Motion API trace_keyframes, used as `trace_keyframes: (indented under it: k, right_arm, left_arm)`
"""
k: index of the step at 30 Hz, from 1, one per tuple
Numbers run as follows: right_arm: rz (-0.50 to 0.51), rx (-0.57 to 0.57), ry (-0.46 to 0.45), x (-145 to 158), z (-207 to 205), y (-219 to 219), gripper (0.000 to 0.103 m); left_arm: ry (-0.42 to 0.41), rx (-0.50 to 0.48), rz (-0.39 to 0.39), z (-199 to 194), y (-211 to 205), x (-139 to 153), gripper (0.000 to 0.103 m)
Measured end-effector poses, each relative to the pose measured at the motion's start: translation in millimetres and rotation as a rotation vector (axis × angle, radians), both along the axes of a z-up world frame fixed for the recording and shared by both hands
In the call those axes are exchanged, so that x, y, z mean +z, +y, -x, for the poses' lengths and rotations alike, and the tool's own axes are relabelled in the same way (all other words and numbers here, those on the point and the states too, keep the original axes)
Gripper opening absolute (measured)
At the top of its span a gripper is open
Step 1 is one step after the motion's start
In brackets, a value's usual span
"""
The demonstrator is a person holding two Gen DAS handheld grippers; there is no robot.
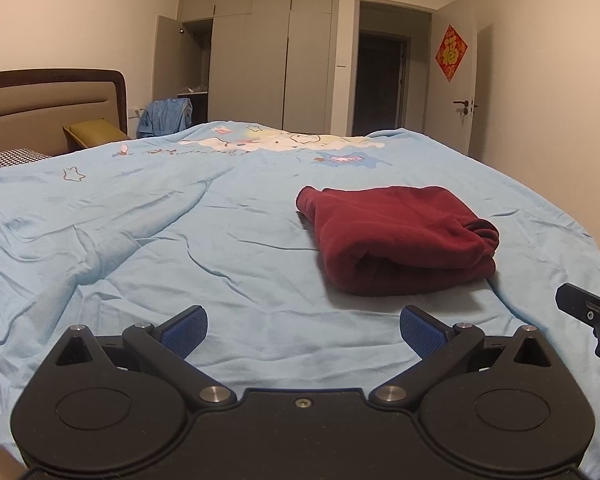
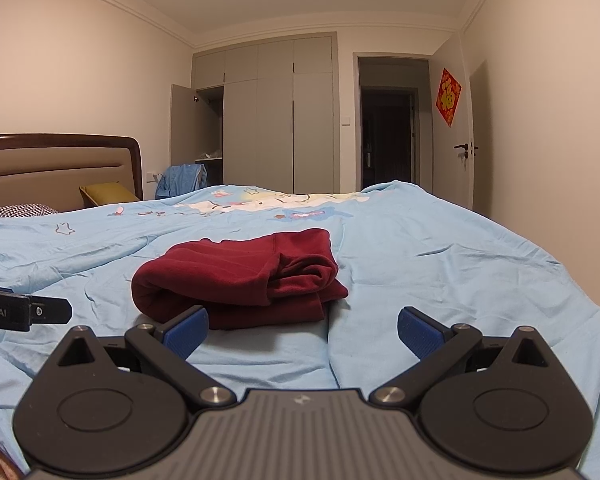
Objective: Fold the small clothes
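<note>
Garment: a dark red garment (image 1: 400, 236) is lying folded into a thick bundle on the bed, at about 1 o'clock from the left gripper and 11 o'clock from the right gripper.
Bedding: a light blue duvet (image 1: 140, 240) with cartoon prints is covering the bed, wrinkled around the bundle.
Left gripper: the left gripper (image 1: 303, 330) is hovering low over the duvet with jaws spread wide, gripping nothing, apart from the garment.
Right gripper: the right gripper (image 2: 303, 332) is likewise standing wide apart and empty; its left blue pad (image 2: 188, 332) is sitting just before the bundle's near edge, contact unclear.
Background: a headboard (image 2: 60, 168) is standing at 10 o'clock, a grey wardrobe (image 2: 276, 120) at 12 o'clock.
</note>
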State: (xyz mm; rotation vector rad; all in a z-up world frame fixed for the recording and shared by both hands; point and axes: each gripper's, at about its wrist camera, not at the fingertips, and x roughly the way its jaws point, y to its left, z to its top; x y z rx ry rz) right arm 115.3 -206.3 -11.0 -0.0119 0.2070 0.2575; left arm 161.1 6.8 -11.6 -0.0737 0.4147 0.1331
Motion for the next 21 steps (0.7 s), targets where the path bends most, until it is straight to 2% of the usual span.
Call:
trace_keyframes:
  k: [21]
  right_arm:
    - [0.003, 0.005, 0.006, 0.0, 0.1, -0.5, 0.103]
  left_arm:
    - [0.002, 0.022, -0.012, 1.2, 0.2, 1.7, 0.102]
